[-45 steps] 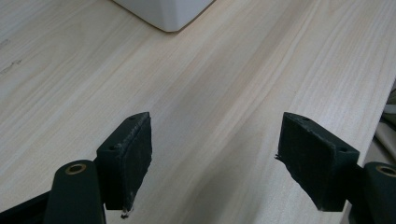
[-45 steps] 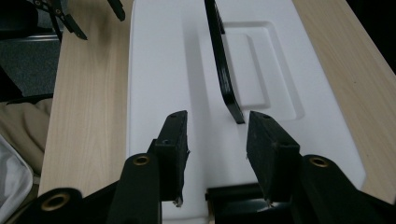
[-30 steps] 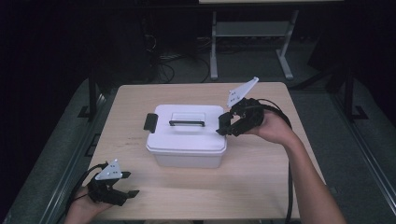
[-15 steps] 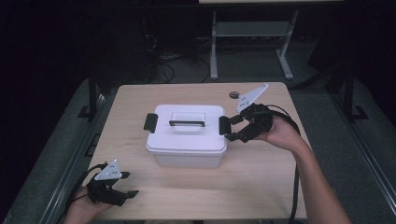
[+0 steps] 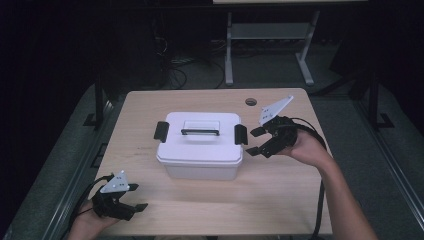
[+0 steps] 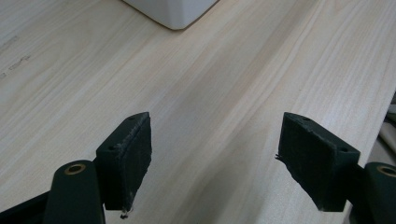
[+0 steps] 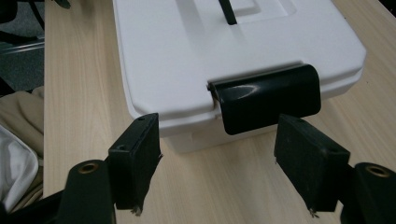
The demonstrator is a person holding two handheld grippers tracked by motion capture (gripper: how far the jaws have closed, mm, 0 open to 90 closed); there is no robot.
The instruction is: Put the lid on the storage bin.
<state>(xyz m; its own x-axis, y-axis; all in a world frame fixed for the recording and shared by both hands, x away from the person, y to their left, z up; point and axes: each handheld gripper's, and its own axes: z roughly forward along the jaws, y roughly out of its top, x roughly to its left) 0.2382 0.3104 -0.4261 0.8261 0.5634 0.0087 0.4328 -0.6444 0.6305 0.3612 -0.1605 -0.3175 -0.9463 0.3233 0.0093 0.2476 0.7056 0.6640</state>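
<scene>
Both jaws gape empty; the right gripper has dropped beside the box's black latch, opening.

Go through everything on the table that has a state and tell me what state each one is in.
White box: lid on, upright on the table.
Right latch: flipped outward, tilted off the box side.
Left latch: appears swung out too.
Lid handle: lying flat.
Right tongs: open, jaws have just been opening, nothing gripped.
Left tongs: open, empty.

hand-held gripper spread wide above wooden table, white box ahead.
</scene>
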